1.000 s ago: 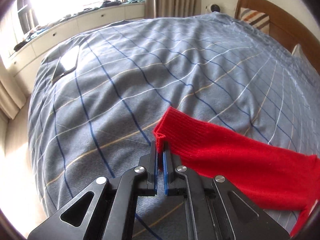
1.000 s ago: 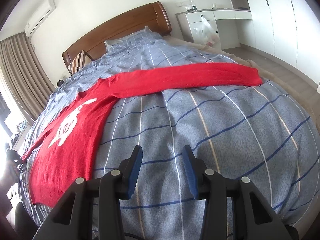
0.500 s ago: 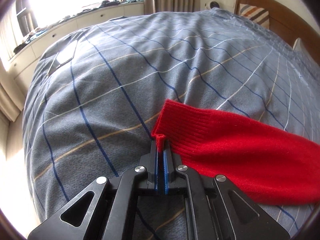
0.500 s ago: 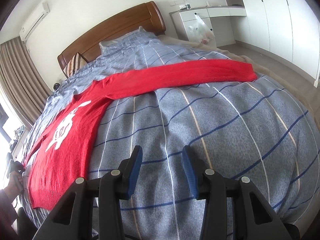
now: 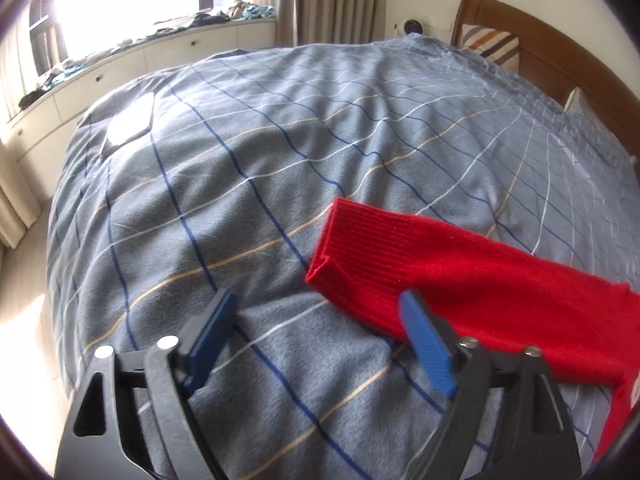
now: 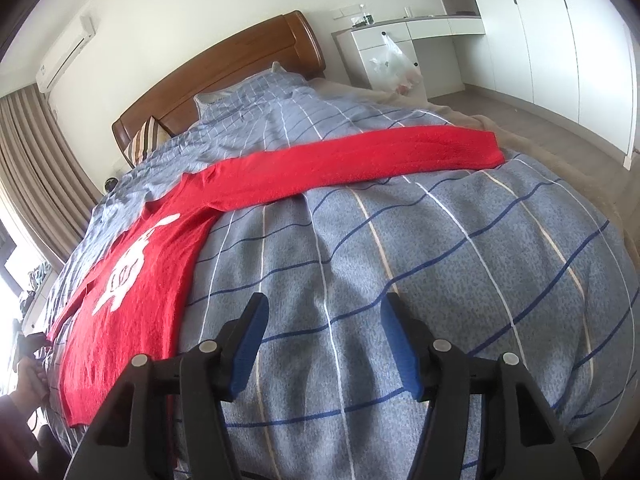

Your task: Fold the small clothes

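Observation:
A red knitted sweater [image 6: 132, 280] with a white figure on its chest lies flat on the blue checked bedspread [image 6: 440, 280]. One sleeve [image 6: 360, 160] stretches out to the right. The other sleeve [image 5: 460, 280] lies on the bedspread in the left wrist view, its ribbed cuff [image 5: 352, 248] just ahead of my left gripper [image 5: 316, 298]. That gripper's jaws are opening wide, and the pads press on nothing; the right finger [image 5: 424, 340] stands over the sleeve's near edge. My right gripper [image 6: 325, 302] hovers over bare bedspread, its jaws opening with nothing between them.
A wooden headboard [image 6: 224, 68] and a striped pillow [image 5: 492, 46] are at the far end. A flat white object [image 5: 130, 124] lies on the bed's far left. A window bench [image 5: 140, 52] carries loose clothes. A desk with a plastic bag [image 6: 394, 64] stands beyond. A person's hand [image 6: 28, 376] shows at lower left.
My left gripper let go of the cuff's corner and opened wide; the cuff now lies flat. My right gripper's jaws spread wider.

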The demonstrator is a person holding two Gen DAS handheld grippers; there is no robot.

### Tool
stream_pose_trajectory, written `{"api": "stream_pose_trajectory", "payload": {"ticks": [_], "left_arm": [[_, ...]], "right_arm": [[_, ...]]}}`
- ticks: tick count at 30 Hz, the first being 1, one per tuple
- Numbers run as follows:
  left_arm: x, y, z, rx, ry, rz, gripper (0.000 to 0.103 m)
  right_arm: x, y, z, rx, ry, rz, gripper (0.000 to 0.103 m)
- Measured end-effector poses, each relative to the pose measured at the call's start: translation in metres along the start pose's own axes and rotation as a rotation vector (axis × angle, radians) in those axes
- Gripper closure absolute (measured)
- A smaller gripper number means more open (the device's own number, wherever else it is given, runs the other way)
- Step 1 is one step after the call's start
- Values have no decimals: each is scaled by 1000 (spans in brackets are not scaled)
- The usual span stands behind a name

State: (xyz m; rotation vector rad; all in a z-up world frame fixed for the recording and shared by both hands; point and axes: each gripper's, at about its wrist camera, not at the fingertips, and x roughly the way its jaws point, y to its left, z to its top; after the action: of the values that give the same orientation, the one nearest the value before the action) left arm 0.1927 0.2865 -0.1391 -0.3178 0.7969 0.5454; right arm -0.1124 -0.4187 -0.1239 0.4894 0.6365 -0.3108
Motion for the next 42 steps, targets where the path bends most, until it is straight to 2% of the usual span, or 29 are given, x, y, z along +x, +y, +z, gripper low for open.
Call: {"api": "stream_pose_trajectory", "payload": {"ticks": [2,8,14,19,24,32,39,42], "left_arm": [[-21,2,-7,19,-29,-24,8],[-76,-4,-41,50,-23,-198,6],[-83,-45,-84,192,34,-334,5],[-70,-68,-115,313,64,-317,3],[-72,-71,-130,381,-1,-292,1],[-73,-66,-134,376,-34,-305,0],[-74,-75,-139,428,-32,-247,0],[-79,-71,-140,414,-56,-266,1]], "right_arm": [[-3,0,1,1,-13,-2,41],[-6,4,1,-16,-30,-12,39],[-9,12,0,-63,-46,-39,38],[-6,16,-2,-83,-35,-57,38],[-1,15,-2,-79,-17,-59,38],[5,14,-3,-76,1,-45,37],[10,16,-4,-80,18,-35,36],[10,17,-4,-80,16,-31,36]]}}
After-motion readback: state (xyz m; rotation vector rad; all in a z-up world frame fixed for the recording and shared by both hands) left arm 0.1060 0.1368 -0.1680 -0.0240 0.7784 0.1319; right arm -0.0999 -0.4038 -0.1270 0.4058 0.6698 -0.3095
